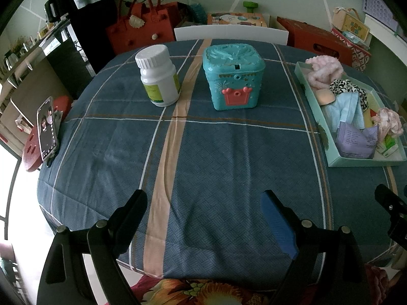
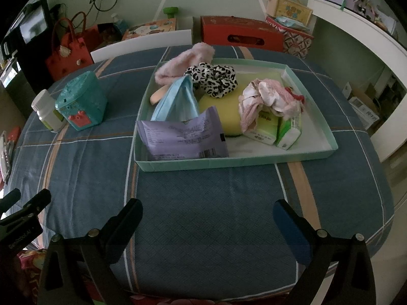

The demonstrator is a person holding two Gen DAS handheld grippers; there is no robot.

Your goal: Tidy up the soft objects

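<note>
A pale green tray (image 2: 254, 161) sits on the blue plaid tablecloth and holds soft items: a pink fluffy headband (image 2: 185, 58), a leopard-print scrunchie (image 2: 213, 78), a blue face mask (image 2: 178, 99), a purple wipes packet (image 2: 183, 134), a yellow sponge (image 2: 223, 111), a pink scrunchie (image 2: 267, 96) and tissue packs (image 2: 277, 129). The tray also shows in the left wrist view (image 1: 361, 162) at the right. My right gripper (image 2: 207, 213) is open and empty, in front of the tray. My left gripper (image 1: 203, 203) is open and empty over bare cloth.
A white pill bottle (image 1: 159, 76) and a teal plastic box (image 1: 232, 76) stand on the table's far left half. A phone on a stand (image 1: 47, 129) is at the left edge. A white chair back (image 1: 230, 34), red bag and boxes lie beyond the table.
</note>
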